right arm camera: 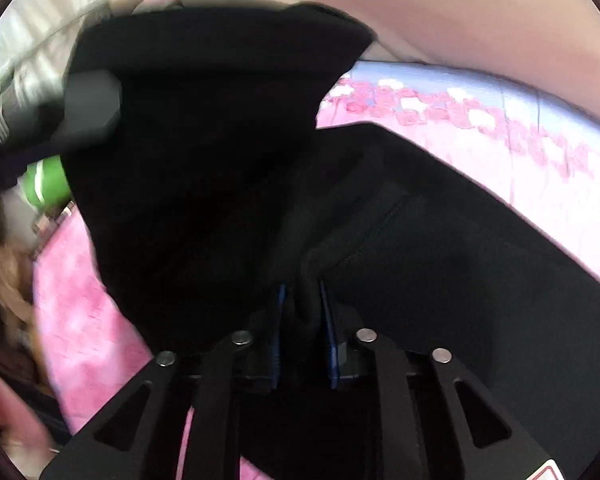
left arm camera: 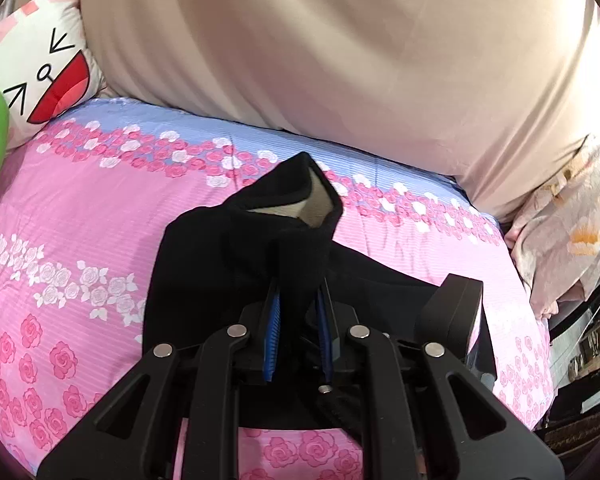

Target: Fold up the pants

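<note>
Closest in, the left gripper [left arm camera: 298, 304] has its jaws pinched nearly together on a bunched fold of the black pants [left arm camera: 260, 256] — fabric fills the narrow gap between the blue pads, so it's a real grip, not just a touch. The cloth rises straight ahead of the jaws and peaks in a lifted corner with a pale lining [left arm camera: 308, 208] showing, which I'd guess is a hem or waistband turned over.

Same story on the other side: the right gripper [right arm camera: 302, 308] has its jaws clamped on a wad of the pants [right arm camera: 420, 240], and that view is blurry (motion, looks like). From there the garment spreads away forward and to the right, lying flat on the bed [left arm camera: 80, 200], while a raised flap stands up on the left.

So both ends of one edge are held up off the bed, with the rest of the pants lying beyond the jaws. My read — the fold turns on carrying that held edge forward over the flat part, both hands level. The beige bedding [left arm camera: 340, 60] sits well past it.
</note>
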`<state>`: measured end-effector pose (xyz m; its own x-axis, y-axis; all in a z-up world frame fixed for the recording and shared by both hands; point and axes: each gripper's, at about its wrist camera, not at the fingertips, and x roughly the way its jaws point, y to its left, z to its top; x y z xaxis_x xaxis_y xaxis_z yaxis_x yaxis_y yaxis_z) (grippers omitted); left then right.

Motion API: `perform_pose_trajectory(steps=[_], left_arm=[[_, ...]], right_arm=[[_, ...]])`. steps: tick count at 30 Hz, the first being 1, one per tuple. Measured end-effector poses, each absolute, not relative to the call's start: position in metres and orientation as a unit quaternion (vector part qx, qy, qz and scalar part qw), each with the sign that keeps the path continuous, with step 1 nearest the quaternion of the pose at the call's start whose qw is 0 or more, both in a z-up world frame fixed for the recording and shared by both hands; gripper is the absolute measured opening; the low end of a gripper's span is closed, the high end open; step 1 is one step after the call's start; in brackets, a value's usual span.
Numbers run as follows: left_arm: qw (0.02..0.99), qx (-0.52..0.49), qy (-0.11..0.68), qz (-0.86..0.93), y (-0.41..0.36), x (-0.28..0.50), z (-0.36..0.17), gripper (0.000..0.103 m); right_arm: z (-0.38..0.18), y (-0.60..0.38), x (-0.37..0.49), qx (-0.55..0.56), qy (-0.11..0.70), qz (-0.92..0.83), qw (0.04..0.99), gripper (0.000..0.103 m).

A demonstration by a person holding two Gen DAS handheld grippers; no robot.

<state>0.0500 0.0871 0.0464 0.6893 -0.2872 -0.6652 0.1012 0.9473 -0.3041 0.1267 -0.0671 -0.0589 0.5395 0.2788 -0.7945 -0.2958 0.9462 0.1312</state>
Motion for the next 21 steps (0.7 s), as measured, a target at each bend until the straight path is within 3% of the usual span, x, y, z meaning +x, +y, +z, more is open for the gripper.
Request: perform_pose_trajectory(steps=[3,7,11,13,15,17,19,20,21], left_arm=[[0.911,-0.108,0.383,-0.110,0.073,0.053,0.046,0.016],[0.905,-0.097,0.401,-0.099,0.059,0.073,0.028,0.016],[0.894,-0.093,0.433,-0.073,0.056,0.091,-0.003,0.016],[0.890,-0.091,0.441,-0.068,0.054,0.092,-0.014,0.026],[0.888,-0.089,0.445,-0.073,0.051,0.092,-0.023,0.050],[0.890,-0.084,0.440,-0.079,0.047,0.093,-0.026,0.057],[0.896,-0.076,0.431,-0.077,0.041,0.093,-0.026,0.052],[0.896,-0.073,0.431,-0.076,0.039,0.095,-0.026,0.023],[0.894,-0.075,0.435,-0.075,0.039,0.096,-0.024,0.016]], right_arm=[[-0.036,-0.102,0.111,0.073,0.439,0.179,0.878,0.027],[0.001,-0.171,0.062,0.104,0.383,0.101,0.913,0.054],[0.014,-0.220,0.022,0.119,0.364,0.038,0.923,0.057],[0.013,-0.239,0.007,0.131,0.365,0.016,0.922,0.060],[0.008,-0.255,-0.004,0.144,0.367,-0.003,0.919,0.061],[0.002,-0.272,-0.007,0.166,0.373,-0.015,0.913,0.063],[-0.004,-0.285,-0.013,0.190,0.375,-0.022,0.907,0.063],[-0.006,-0.286,-0.014,0.199,0.376,-0.023,0.905,0.063],[-0.007,-0.288,-0.018,0.204,0.376,-0.025,0.904,0.063]])
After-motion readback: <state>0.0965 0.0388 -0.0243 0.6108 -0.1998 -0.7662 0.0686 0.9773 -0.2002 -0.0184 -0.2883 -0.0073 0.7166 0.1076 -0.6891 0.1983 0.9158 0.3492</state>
